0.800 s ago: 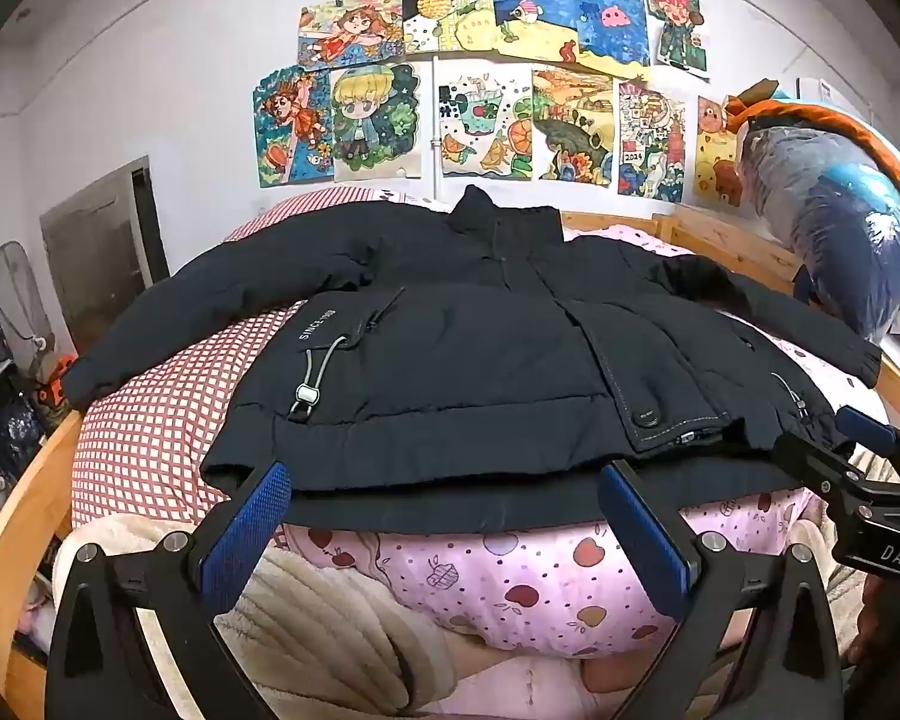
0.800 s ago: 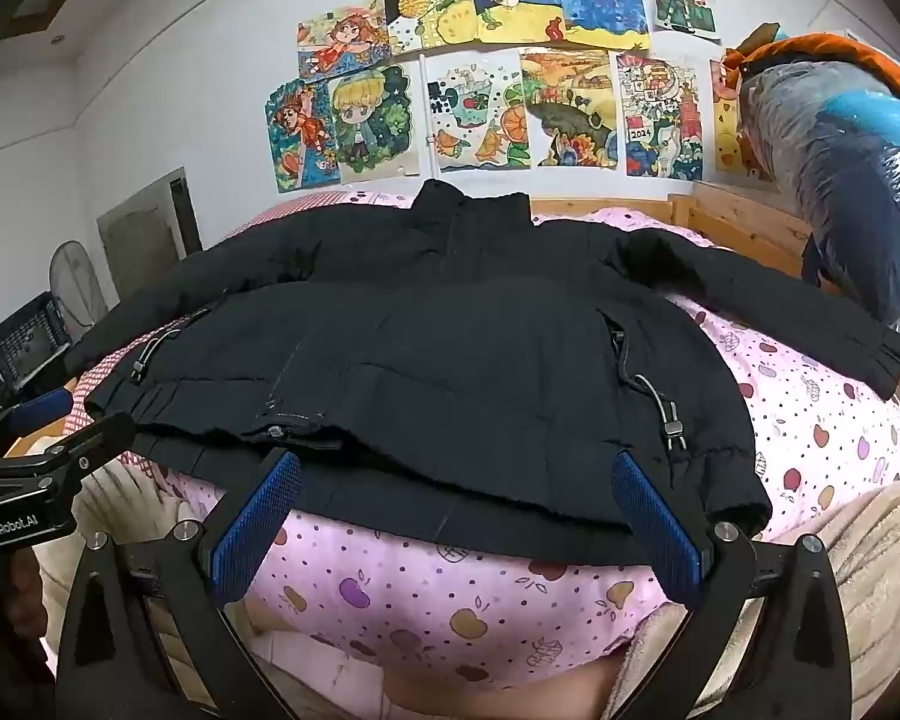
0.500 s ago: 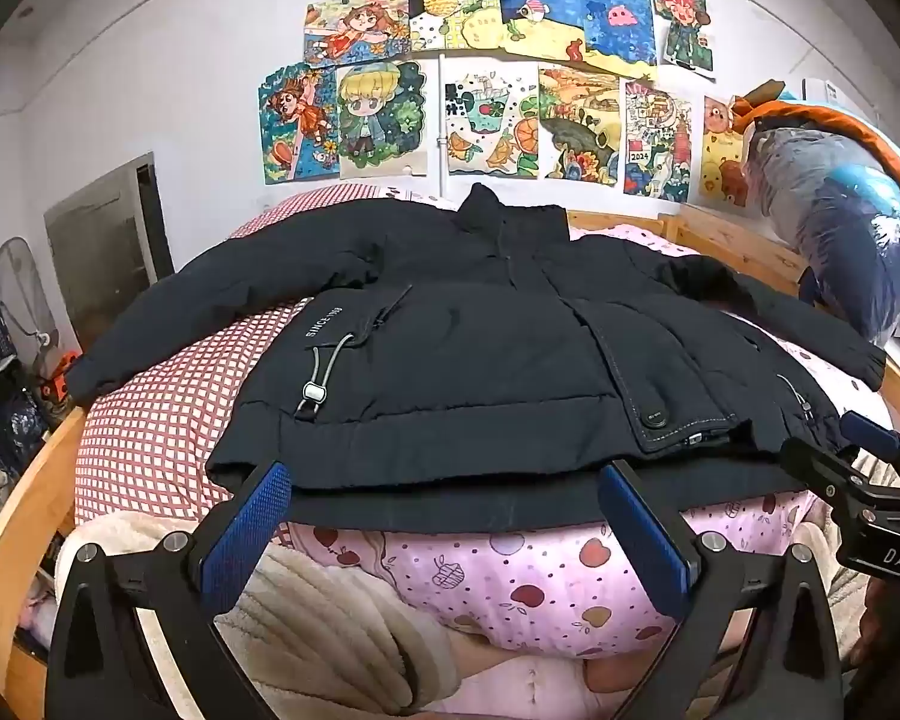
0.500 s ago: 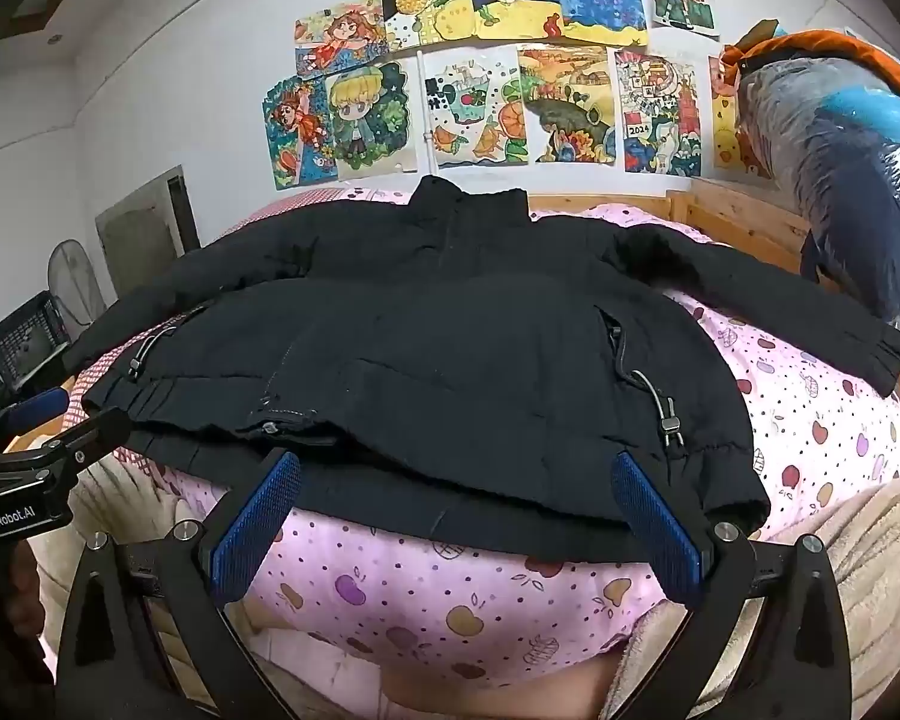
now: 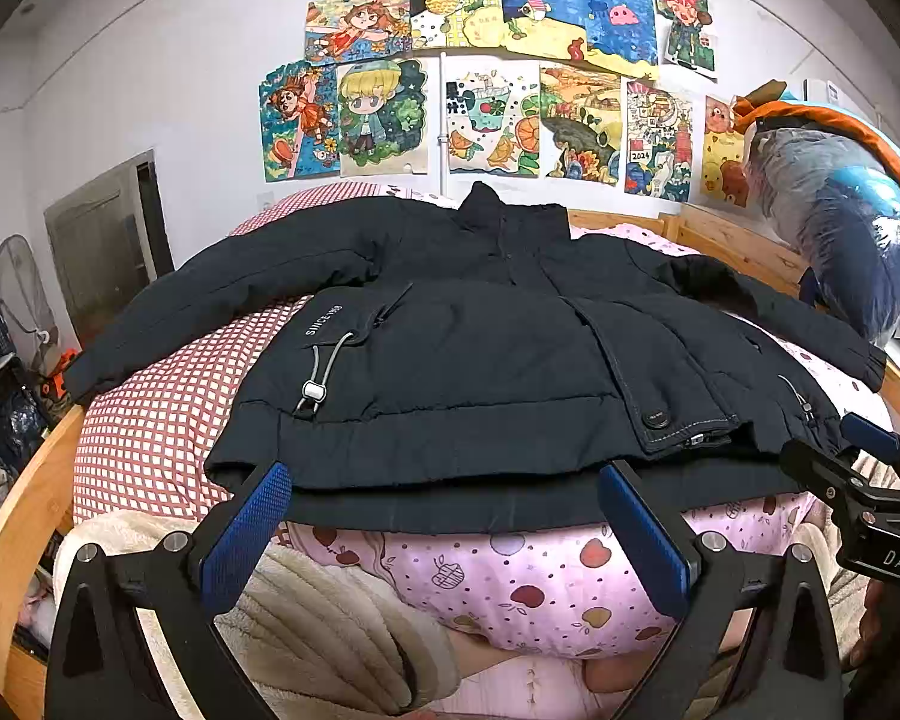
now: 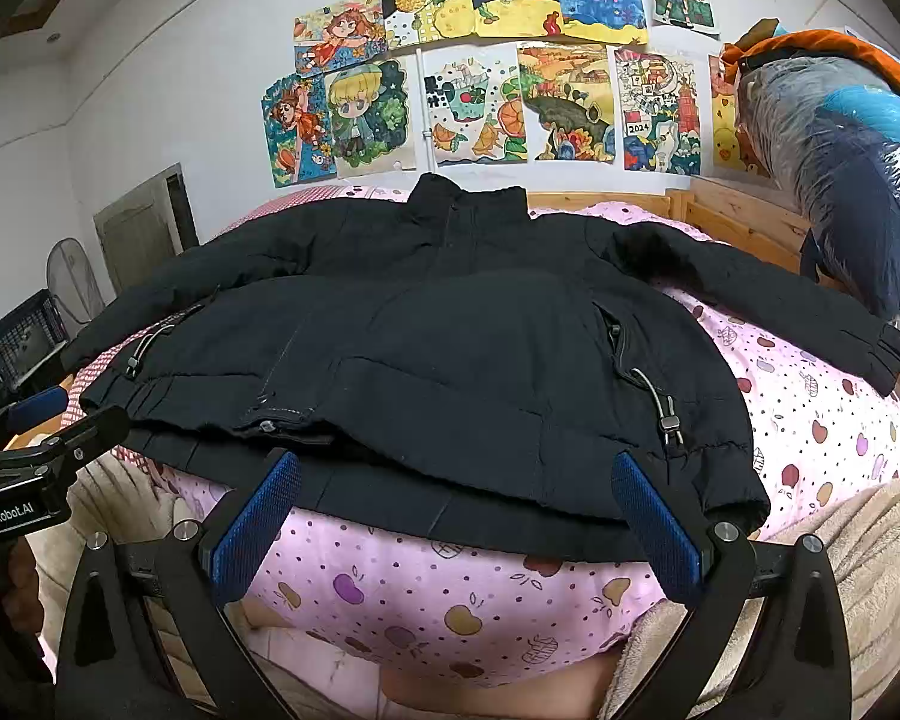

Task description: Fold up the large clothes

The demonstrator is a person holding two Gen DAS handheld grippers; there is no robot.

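A large black padded jacket [image 5: 486,354] lies flat, front up, on the bed, collar toward the wall and both sleeves spread out; it also fills the right wrist view [image 6: 468,348]. My left gripper [image 5: 450,516] is open and empty, just short of the jacket's hem on the left half. My right gripper [image 6: 456,510] is open and empty, just short of the hem on the right half. The right gripper also shows at the left wrist view's right edge [image 5: 858,480], and the left gripper at the right wrist view's left edge [image 6: 36,438].
The bed has a pink fruit-print quilt [image 5: 528,582], a red checked cover [image 5: 168,414] and a wooden frame [image 5: 12,528]. A beige fleece blanket [image 5: 324,630] lies at the near edge. A bagged bundle [image 5: 840,234] sits at the right. Drawings hang on the wall.
Both grippers have eased slightly back and up, so the jacket sits a little lower in view. The jacket has not moved and both grippers stay open.
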